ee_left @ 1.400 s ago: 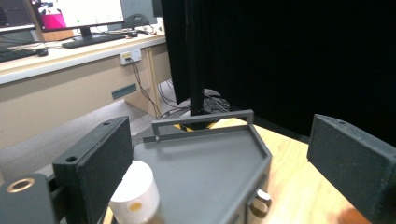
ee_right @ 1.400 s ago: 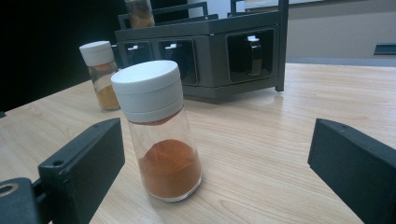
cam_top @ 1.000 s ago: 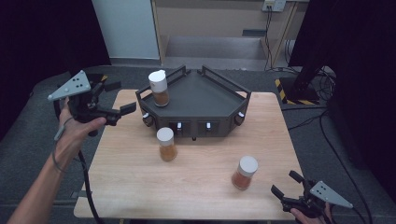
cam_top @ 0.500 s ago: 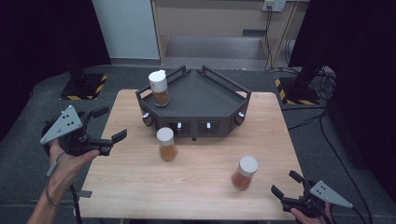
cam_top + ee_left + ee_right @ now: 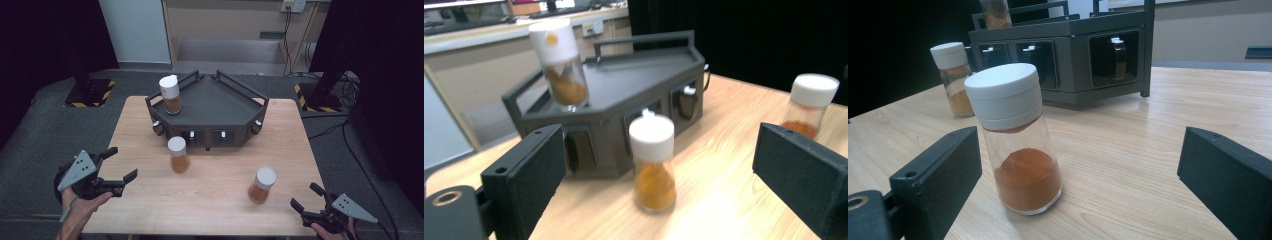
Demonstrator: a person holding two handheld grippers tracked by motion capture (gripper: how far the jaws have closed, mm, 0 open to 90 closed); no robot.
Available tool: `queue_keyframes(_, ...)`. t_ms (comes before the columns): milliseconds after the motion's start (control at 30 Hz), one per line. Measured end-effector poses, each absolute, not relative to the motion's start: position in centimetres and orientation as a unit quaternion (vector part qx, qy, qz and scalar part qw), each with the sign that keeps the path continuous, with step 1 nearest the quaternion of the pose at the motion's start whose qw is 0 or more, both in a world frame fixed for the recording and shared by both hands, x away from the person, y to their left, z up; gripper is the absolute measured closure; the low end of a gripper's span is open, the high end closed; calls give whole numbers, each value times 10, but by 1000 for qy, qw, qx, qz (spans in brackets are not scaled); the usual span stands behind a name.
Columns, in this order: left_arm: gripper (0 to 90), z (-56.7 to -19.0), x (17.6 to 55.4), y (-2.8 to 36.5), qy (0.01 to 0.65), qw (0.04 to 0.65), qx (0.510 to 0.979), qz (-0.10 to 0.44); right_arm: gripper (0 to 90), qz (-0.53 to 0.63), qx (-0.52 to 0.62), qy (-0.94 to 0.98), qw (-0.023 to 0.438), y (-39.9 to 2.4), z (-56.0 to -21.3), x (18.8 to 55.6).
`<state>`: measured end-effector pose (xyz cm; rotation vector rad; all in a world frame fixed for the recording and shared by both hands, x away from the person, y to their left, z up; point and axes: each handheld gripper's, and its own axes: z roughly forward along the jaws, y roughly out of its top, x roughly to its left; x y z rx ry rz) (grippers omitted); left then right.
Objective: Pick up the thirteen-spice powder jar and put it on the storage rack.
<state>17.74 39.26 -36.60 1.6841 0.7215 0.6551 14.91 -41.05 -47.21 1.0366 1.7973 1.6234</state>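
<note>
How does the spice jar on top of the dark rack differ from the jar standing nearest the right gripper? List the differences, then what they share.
The jar on the rack stands raised on the dark rack; the jar near the right gripper stands on the wooden table. The rack jar's powder looks yellow-brown, the other's redder orange. Both are upright, clear and white-capped.

Light wood counter (image 5: 210,200) with a dark angular rack (image 5: 215,107) toward the back edge. Two spice jars sit straight on the wood: one (image 5: 178,154) just in front of the rack, another (image 5: 262,185) nearer the front right.
</note>
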Motion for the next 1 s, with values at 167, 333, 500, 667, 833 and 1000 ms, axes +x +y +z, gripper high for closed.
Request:
queue_keyframes(167, 56, -394, 169, 394, 332, 563, 708, 270, 43, 596, 381, 661, 251, -410, -472, 149)
queue_keyframes(333, 52, -415, 162, 396, 353, 559, 704, 259, 43, 595, 382, 661, 253, -410, -472, 149)
queue_keyframes(500, 52, -427, 156, 397, 361, 560, 698, 263, 43, 594, 382, 661, 254, -410, -472, 149)
queue_keyframes(667, 50, -435, 152, 398, 365, 562, 693, 264, 43, 594, 382, 661, 254, -410, -472, 149)
queue_keyframes(833, 43, -438, 150, 401, 370, 566, 686, 270, 42, 594, 381, 661, 254, -410, -472, 149)
queue_keyframes(1000, 36, -441, 155, 407, 366, 573, 685, 262, 42, 595, 379, 661, 254, -410, -472, 150)
